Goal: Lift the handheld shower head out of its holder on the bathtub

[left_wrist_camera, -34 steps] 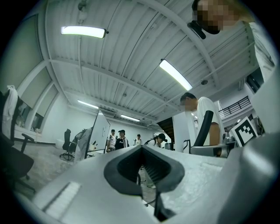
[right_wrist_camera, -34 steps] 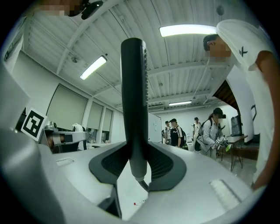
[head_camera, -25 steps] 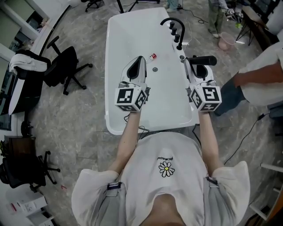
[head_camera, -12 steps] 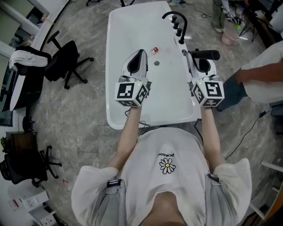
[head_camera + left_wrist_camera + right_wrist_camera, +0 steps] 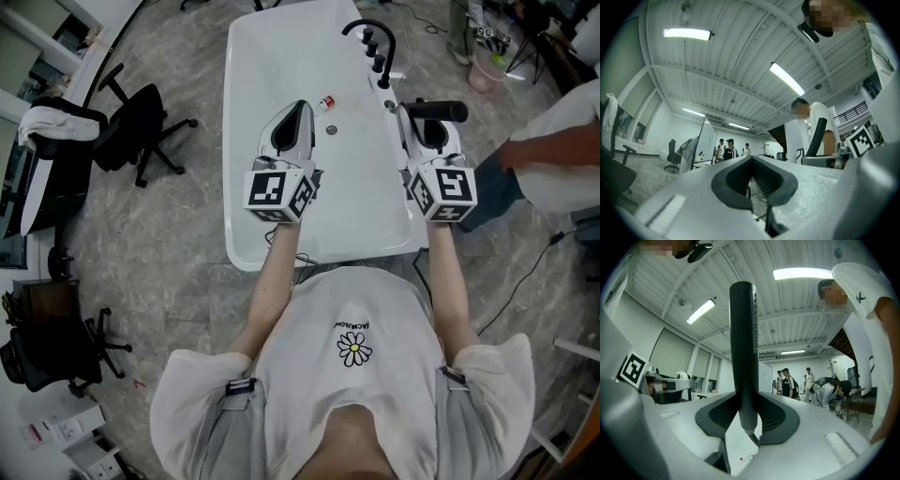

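Although its holder cannot be picked out, the black rod-shaped handheld shower head [image 5: 439, 111] is off to the right side of the white oval bathtub [image 5: 246, 141], lying crosswise over the tips of the right gripper [image 5: 424, 120]. In the right gripper view the same handle [image 5: 743, 343] stands upright, and the grey fingers [image 5: 780, 418] of the right gripper [image 5: 748, 420] are clenched on its lower part, one dark pad on each side. A thin dark hose end shows just below the grip.

The left gripper [image 5: 300, 107] hovers over the inside of the tub, well apart from the shower head. In its own view the left gripper [image 5: 752, 160] has its fingers [image 5: 726, 180] drawn together at the tips, with nothing between them.

On the tub's right rim, beyond the shower head, stands a black arched faucet [image 5: 371, 39]. A small bottle with a red cap [image 5: 324, 103] and a round drain [image 5: 332, 130] lie on the tub floor between the two grippers.

A black office chair [image 5: 141, 139] stands on the grey floor to the left. Another person in a white shirt [image 5: 562, 155] leans in from the right.
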The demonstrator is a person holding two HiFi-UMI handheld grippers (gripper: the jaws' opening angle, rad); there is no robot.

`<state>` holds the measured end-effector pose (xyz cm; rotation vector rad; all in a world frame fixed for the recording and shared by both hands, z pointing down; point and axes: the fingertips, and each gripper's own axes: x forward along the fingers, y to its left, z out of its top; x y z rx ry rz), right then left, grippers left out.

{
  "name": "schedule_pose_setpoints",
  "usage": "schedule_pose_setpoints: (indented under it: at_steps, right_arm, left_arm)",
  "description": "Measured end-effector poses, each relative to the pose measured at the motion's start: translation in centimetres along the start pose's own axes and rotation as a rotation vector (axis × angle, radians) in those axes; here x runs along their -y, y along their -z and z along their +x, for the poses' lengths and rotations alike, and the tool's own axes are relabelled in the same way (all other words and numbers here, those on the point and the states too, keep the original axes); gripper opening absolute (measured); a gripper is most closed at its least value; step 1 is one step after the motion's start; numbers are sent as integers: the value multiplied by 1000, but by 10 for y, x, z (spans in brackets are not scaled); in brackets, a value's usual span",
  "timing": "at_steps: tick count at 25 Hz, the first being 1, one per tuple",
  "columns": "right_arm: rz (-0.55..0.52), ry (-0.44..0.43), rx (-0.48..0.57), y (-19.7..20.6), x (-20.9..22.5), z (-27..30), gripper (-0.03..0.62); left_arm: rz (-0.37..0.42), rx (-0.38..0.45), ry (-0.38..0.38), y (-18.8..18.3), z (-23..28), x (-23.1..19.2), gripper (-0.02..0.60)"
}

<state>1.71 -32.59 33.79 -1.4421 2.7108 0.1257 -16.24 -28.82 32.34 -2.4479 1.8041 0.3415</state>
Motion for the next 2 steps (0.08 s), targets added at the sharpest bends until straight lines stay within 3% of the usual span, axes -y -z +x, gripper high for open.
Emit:
schedule_pose_setpoints:
  at_steps: [2]
  right_arm:
    - [-1,0,-2,0,-1,0,152]
  left_arm:
    - [-1,1,2,0,-1,-1,0]
